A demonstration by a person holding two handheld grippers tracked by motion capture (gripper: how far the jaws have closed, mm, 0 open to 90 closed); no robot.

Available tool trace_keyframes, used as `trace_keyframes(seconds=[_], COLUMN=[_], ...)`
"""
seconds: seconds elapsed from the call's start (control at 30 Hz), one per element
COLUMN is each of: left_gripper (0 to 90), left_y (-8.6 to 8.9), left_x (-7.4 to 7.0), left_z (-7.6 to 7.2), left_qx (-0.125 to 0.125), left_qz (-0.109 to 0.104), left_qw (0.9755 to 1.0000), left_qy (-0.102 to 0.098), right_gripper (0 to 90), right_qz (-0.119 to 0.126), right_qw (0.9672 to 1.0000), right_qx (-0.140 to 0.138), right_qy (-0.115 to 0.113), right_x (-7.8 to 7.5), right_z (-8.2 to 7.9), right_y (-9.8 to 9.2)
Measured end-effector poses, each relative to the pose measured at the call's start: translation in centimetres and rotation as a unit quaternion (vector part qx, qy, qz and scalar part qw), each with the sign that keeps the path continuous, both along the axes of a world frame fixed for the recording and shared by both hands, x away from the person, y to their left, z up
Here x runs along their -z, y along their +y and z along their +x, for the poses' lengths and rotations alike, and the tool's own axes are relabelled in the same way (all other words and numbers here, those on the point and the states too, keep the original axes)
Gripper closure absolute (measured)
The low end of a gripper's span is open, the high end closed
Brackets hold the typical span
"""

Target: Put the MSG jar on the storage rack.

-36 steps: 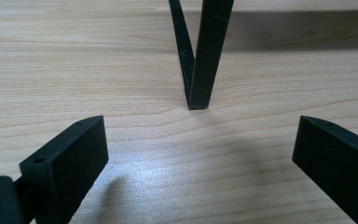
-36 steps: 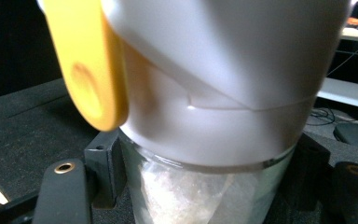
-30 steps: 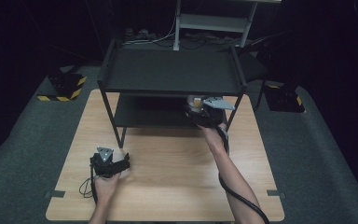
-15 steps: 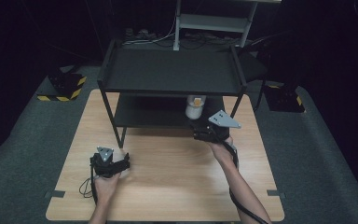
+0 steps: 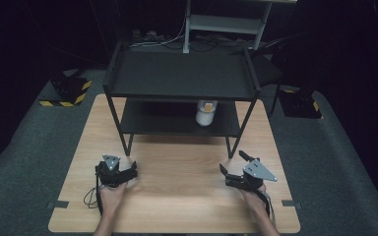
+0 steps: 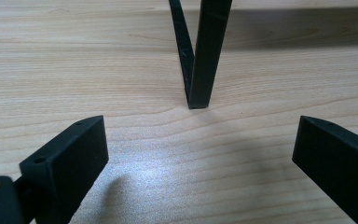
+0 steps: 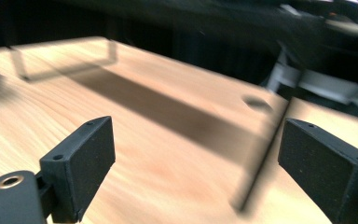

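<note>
The small white container [image 5: 206,112] stands upright on the lower shelf of the black rack [image 5: 179,74], toward its right side, well apart from both my grippers. It looks to me like a light, stiff little bottle or cup with a smooth wall, likely a bit slippery; I would take it across its middle from the front, not by the top. My right gripper [image 5: 235,173] hovers over the wooden table [image 5: 177,206] near the rack's right front leg, jaws spread wide, nothing between them. My left gripper [image 5: 119,168] rests low by the left front leg [image 6: 204,60], jaws likewise wide apart and holding nothing.
</note>
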State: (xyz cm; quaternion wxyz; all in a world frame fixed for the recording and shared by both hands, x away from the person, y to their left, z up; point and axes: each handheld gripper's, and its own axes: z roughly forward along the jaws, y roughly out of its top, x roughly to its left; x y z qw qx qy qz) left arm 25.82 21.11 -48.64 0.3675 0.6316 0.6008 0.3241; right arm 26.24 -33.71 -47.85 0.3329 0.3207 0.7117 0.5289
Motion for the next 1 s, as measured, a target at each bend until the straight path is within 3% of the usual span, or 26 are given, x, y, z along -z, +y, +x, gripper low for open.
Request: trace_keyframes(seconds=[0.07,0.17,0.3,0.73,1.0], left_gripper=[3.5,3.5,3.5,3.4,3.4], left_y=[0.0,0.0,0.0,-0.2,-0.2], left_x=[0.0,0.0,0.0,0.0,0.0], left_z=[0.0,0.0,0.0,-0.1,-0.2], left_qx=[0.000,0.000,0.001,0.001,0.001], left_qz=[0.001,0.000,0.002,0.005,0.005], left_qw=[1.0000,1.0000,1.0000,1.0000,1.0000], left_qy=[0.000,0.000,0.001,0.000,0.000], right_gripper=[10.3,10.2,10.2,10.4,10.6], right_qz=[-0.011,-0.003,0.014,0.010,0.007], right_qw=[0.9994,0.9973,0.9949,0.9918,0.9923], right_qx=[0.029,0.064,0.087,0.107,0.099], right_qy=[0.013,0.036,0.048,0.069,0.074], right_x=[1.1,2.4,2.9,2.5,2.5], right_z=[-0.4,-0.7,-0.8,-0.5,-0.3], right_y=[-0.6,-1.8,-2.6,-2.3,-2.5])
